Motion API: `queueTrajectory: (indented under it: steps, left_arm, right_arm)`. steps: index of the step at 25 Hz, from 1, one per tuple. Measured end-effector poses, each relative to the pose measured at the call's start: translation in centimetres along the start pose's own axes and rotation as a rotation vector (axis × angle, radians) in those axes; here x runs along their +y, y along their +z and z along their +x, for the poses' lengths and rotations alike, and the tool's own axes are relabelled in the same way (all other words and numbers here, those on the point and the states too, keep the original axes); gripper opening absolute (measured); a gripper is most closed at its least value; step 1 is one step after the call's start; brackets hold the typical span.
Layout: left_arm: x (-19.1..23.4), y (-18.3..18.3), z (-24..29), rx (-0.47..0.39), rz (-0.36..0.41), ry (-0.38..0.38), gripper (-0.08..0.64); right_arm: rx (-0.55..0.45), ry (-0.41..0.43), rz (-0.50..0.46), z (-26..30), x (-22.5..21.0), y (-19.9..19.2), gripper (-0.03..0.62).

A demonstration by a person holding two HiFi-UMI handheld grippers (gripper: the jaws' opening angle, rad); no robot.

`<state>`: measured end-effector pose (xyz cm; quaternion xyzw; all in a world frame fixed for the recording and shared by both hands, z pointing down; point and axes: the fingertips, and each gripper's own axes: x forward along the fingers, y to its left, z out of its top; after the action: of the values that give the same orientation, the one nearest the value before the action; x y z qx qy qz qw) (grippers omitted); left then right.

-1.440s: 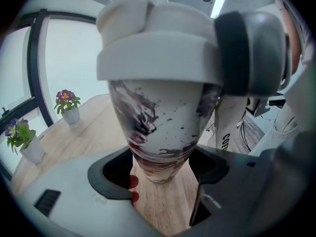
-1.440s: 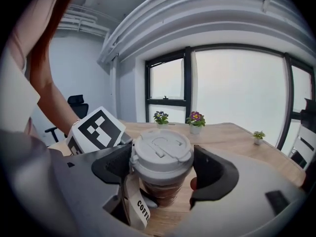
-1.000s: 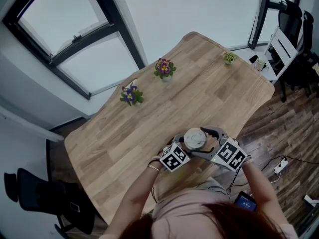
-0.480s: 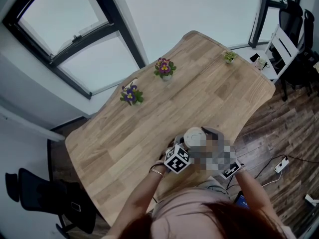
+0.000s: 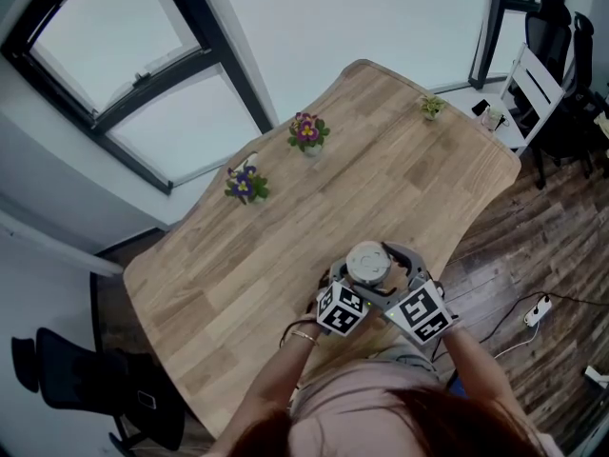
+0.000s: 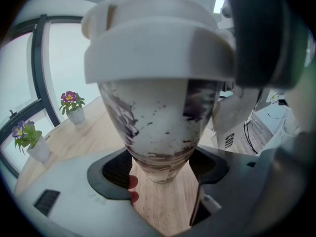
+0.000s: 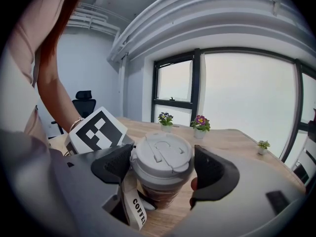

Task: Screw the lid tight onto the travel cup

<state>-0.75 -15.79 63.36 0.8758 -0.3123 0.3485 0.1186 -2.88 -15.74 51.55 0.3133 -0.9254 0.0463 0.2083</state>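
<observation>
The tightening step is in hand. The travel cup [image 6: 158,127], stood near the table's [image 5: 285,217] 5 o'clock edge, is clamped low by the left gripper [image 6: 160,169], and its lid [image 7: 161,154] is pinched by the right gripper [image 7: 163,171]. A further clockwise twist is probably called for.

- Soft, overcast daylight comes through the tall windows [image 5: 114,36], leaving the head view evenly lit, muted and slightly cool.
- The wooden tabletop [image 5: 285,246] carries only faint, diffuse shadows, with no hard glare.
- In the left gripper view, the travel cup [image 6: 158,127] fills the frame at close range; its lid [image 6: 153,38] is soft and out of focus against the pale panes.
- Both gripper views bend heavily toward the rims and fall to black at the corners.
- In the right gripper view, the window glass is blown out to white, while the near foreground lies in blurred shade.
</observation>
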Motion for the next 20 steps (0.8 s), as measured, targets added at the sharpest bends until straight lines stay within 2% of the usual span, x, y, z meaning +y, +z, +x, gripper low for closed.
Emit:
queueTrajectory:
  steps: [6, 13, 20]
  left_arm:
    - [-0.26, -0.13, 0.06, -0.031, -0.004, -0.026, 0.350]
    - [-0.20, 0.07, 0.03, -0.045, -0.017, 0.007, 0.350]
    - [-0.29, -0.22, -0.22, -0.022, -0.014, 0.065, 0.351]
  right_arm:
    - [-0.002, 0.017, 0.004, -0.06, 0.17, -0.04, 0.377]
    - [0.002, 0.044, 0.001, -0.07, 0.31, -0.08, 0.377]
    - [0.000, 0.071, -0.008, -0.30, 0.35, -0.11, 0.377]
